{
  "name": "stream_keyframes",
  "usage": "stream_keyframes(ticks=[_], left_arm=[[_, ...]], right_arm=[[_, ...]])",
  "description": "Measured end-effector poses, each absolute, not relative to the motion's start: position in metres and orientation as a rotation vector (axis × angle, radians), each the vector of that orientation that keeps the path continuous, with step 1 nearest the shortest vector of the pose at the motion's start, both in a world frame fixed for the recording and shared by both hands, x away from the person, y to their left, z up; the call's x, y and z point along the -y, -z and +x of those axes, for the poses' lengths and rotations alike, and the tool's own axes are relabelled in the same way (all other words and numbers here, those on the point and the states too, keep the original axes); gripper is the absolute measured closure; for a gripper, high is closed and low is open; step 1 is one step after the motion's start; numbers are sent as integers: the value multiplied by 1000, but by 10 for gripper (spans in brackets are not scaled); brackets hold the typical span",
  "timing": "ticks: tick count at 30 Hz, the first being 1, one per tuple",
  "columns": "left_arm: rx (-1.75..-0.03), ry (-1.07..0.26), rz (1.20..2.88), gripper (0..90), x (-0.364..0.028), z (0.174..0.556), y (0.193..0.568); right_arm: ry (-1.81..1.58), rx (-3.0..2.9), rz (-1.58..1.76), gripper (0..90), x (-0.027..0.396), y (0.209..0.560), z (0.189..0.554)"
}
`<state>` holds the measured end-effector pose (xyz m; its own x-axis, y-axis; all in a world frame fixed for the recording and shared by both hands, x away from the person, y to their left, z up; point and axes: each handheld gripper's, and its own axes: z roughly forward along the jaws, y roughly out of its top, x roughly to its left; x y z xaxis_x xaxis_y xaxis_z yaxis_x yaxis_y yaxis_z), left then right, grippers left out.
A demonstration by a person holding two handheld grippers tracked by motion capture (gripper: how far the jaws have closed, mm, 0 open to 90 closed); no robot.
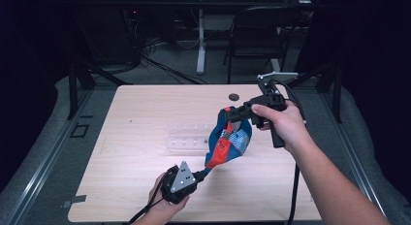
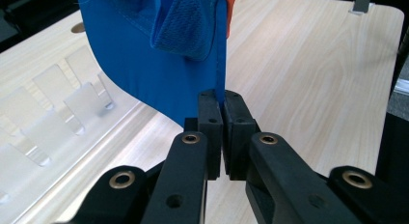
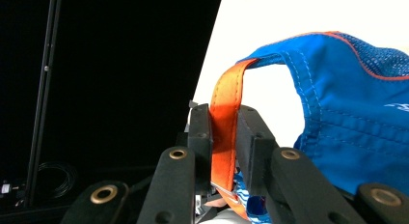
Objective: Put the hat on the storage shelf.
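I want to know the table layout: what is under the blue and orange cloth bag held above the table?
Under the blue and orange cloth bag lie the wooden table and the right end of a clear plastic rack. The bag covers that end, so anything resting there cannot be seen.

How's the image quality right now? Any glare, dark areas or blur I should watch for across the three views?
High view: a bright patch of glare on the table washes out the clear rack; surroundings dark. Left gripper view: blue cap sharp, evenly lit. Right gripper view: background blown out white, left side black; orange strap sharp.
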<state>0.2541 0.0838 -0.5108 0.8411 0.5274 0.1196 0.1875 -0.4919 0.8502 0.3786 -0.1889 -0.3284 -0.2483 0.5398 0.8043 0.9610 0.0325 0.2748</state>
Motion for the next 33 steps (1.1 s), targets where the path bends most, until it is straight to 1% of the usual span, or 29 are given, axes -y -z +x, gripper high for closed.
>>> stream_keyframes(ticks=[6,17,33], left_arm=[[-533,-481,2037,884,-88,261,504],[-561,-542,1973,884,-92,283,497],[-574,-589,1940,884,-87,312,501]], right_arm=[[1123,1833,-1503,781,189,329,377],[1104,1811,-1510,780,186,345,381],[1070,1789,-1535,780,188,372,391]])
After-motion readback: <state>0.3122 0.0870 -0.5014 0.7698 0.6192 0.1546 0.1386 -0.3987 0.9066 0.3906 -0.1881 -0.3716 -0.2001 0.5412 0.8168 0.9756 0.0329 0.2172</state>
